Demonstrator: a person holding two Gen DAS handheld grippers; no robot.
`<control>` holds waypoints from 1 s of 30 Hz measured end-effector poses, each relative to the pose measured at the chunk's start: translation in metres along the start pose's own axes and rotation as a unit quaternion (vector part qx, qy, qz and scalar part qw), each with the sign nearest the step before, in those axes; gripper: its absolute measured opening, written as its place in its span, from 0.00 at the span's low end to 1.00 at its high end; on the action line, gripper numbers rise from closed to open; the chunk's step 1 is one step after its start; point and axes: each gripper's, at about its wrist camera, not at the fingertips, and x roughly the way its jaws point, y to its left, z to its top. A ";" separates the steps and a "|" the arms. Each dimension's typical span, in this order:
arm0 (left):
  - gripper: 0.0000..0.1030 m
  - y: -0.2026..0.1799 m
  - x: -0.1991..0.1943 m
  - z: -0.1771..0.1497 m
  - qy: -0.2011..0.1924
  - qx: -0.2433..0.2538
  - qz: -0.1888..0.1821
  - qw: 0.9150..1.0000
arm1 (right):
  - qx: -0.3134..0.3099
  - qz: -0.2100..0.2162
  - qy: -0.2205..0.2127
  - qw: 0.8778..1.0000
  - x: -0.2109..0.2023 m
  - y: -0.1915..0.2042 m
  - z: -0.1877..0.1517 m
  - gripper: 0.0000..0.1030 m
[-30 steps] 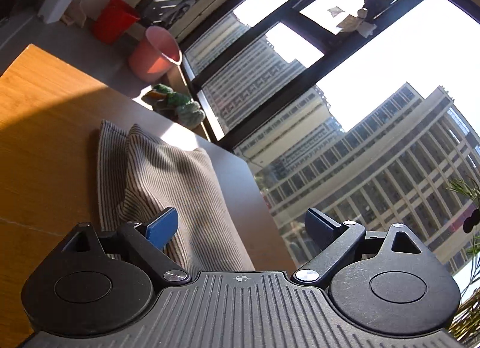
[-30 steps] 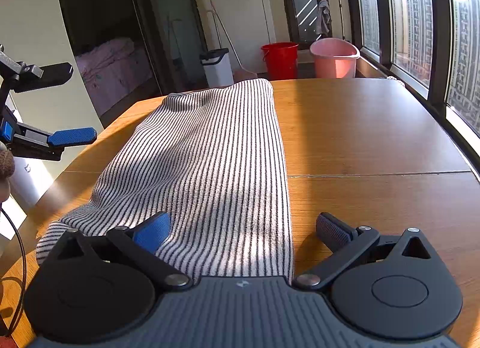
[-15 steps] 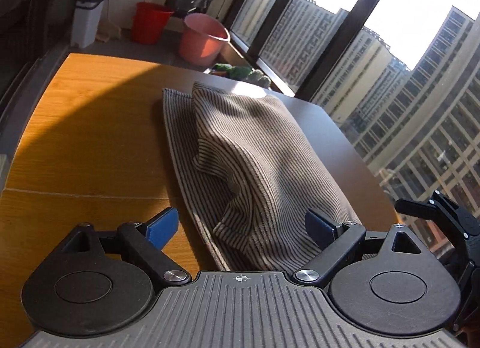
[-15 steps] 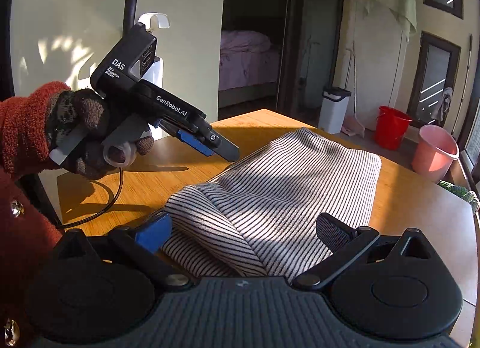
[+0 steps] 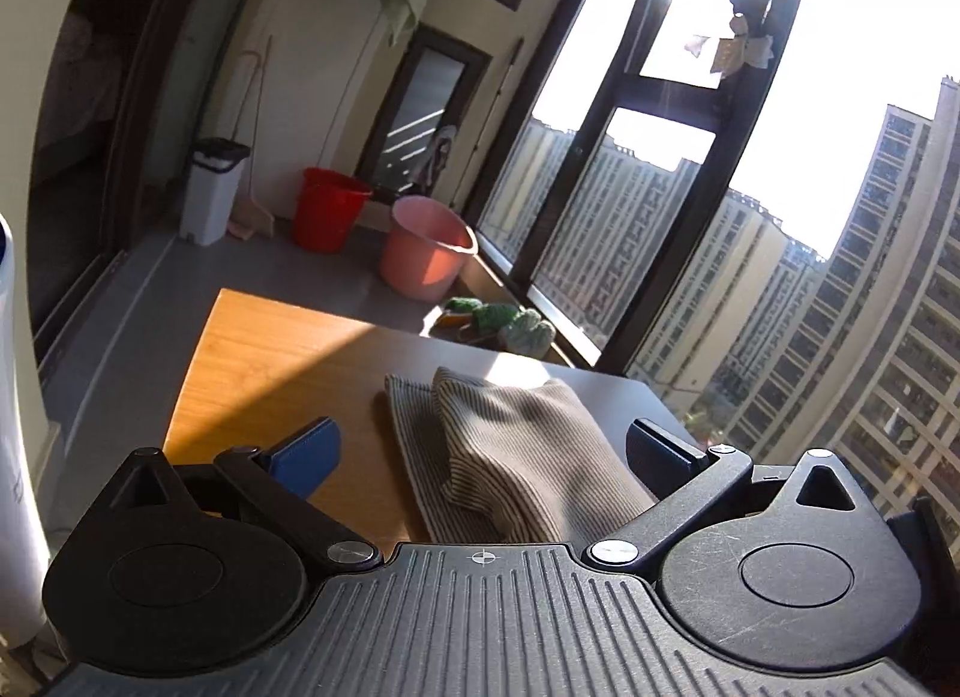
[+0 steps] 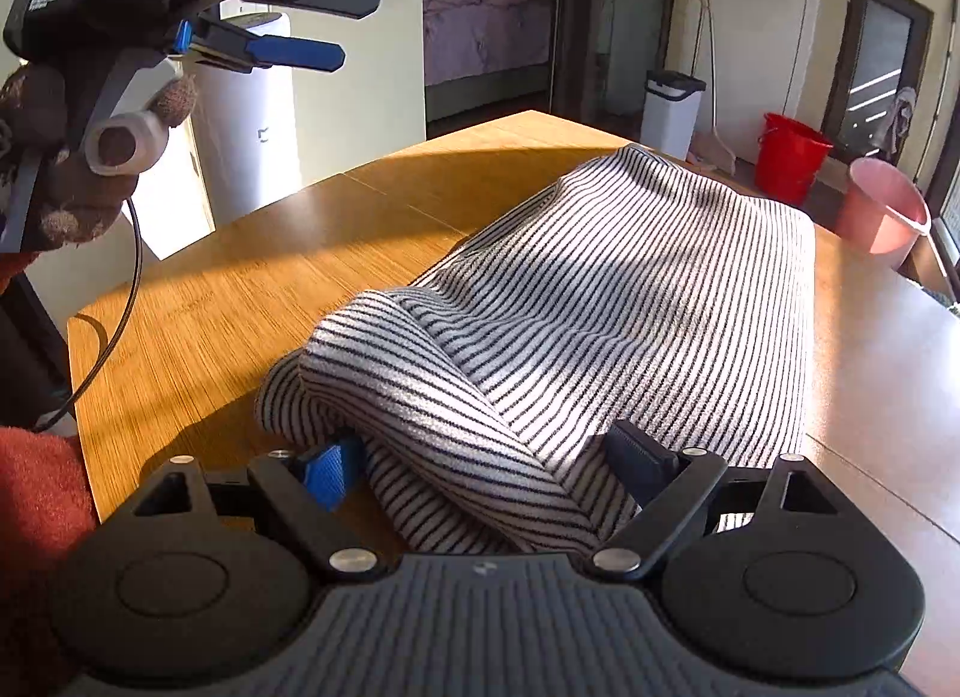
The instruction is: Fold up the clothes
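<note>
Black-and-white striped knit garment [image 6: 630, 301] lies lengthwise on the honey-coloured wooden worktop [image 6: 252, 283], running from lower centre of the right wrist view up toward upper right. Near end is rolled into a thick fold.

Right tool [image 6: 486, 466] — jaws have just been closing; the rolled fold sits between them, cloth lapping over the blue pad at lower left and against the dark pad at lower right. Whether the pads actually pinch the cloth I cannot tell.

Left tool [image 5: 480, 451] — jaws have just been opening and now stand wide, nothing gripped. In its own view the garment [image 5: 510, 451] shows between the fingers, lying on the worktop beyond them. In the right wrist view this tool [image 6: 354, 21] hovers at upper left, well apart from the garment, held by a brown-gloved hand [image 6: 66, 175].

Writing on the left tool's body: "DAS" and "GenRobot.AI"; smaller print unreadable.
</note>
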 end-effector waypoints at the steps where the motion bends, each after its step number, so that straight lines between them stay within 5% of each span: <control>1: 1.00 -0.010 0.002 -0.005 0.009 0.046 -0.006 0.999 | 0.040 0.019 0.000 0.999 -0.002 -0.011 0.001 0.83; 4: 1.00 -0.040 0.010 -0.025 0.042 0.190 -0.027 0.980 | 0.155 0.075 -0.002 0.985 -0.006 -0.044 0.005 0.82; 7: 1.00 -0.069 0.022 -0.054 0.071 0.310 -0.048 0.947 | 0.189 0.097 -0.006 0.977 -0.007 -0.057 0.002 0.82; 14: 1.00 -0.104 0.058 -0.102 0.082 0.442 -0.062 0.891 | 0.198 0.105 -0.008 0.975 -0.004 -0.060 0.003 0.82; 20: 0.98 -0.110 0.086 -0.107 0.071 0.444 -0.076 0.890 | 0.174 0.100 -0.013 0.980 -0.005 -0.057 0.004 0.82; 22: 0.77 -0.114 0.086 -0.109 0.071 0.452 -0.094 0.884 | 0.140 0.070 -0.016 0.988 -0.014 -0.049 0.006 0.82; 25: 0.68 -0.116 0.087 -0.111 0.081 0.448 -0.114 0.883 | 0.067 0.016 -0.035 0.997 -0.034 -0.033 0.006 0.86; 30: 0.63 -0.081 0.106 -0.078 0.159 0.267 -0.167 0.936 | -0.087 -0.085 -0.069 0.990 -0.064 0.000 -0.003 0.92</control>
